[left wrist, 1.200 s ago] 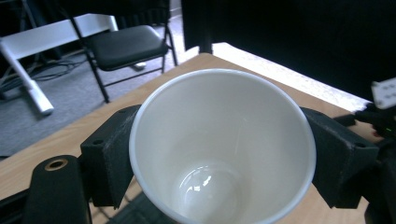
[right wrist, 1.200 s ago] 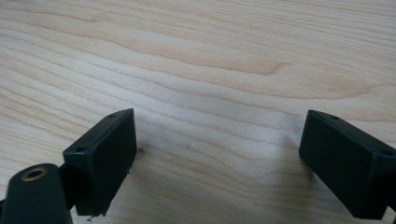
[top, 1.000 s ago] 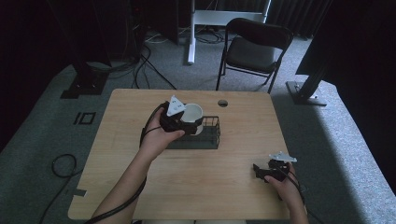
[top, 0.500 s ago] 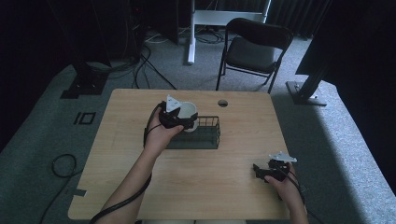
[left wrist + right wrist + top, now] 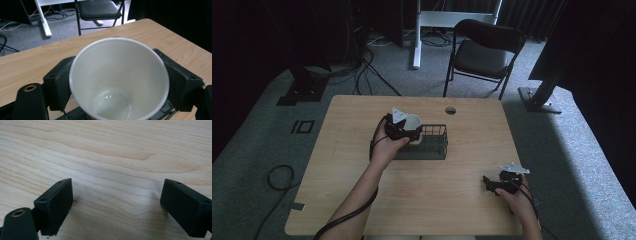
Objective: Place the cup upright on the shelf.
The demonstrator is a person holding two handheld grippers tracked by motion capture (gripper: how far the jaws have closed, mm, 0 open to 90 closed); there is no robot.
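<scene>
My left gripper (image 5: 411,131) is shut on a white paper cup (image 5: 413,123), held over the left end of a black wire basket (image 5: 432,148) in the middle of the wooden table (image 5: 342,140). In the left gripper view the cup (image 5: 117,80) sits upright and empty between the two black jaws, one pressing on each side. My right gripper (image 5: 489,183) rests low over the table near the front right, with its jaws wide apart. In the right gripper view its gripper (image 5: 117,205) has only bare wood between the fingers (image 5: 56,202).
A round cable hole (image 5: 450,110) lies in the table behind the basket. A black folding chair (image 5: 484,50) and a white desk leg (image 5: 417,35) stand beyond the far edge. Cables (image 5: 277,177) trail on the grey carpet at left.
My left gripper has come down with the cup, toward the left end of the basket. The right gripper has stayed where it was.
</scene>
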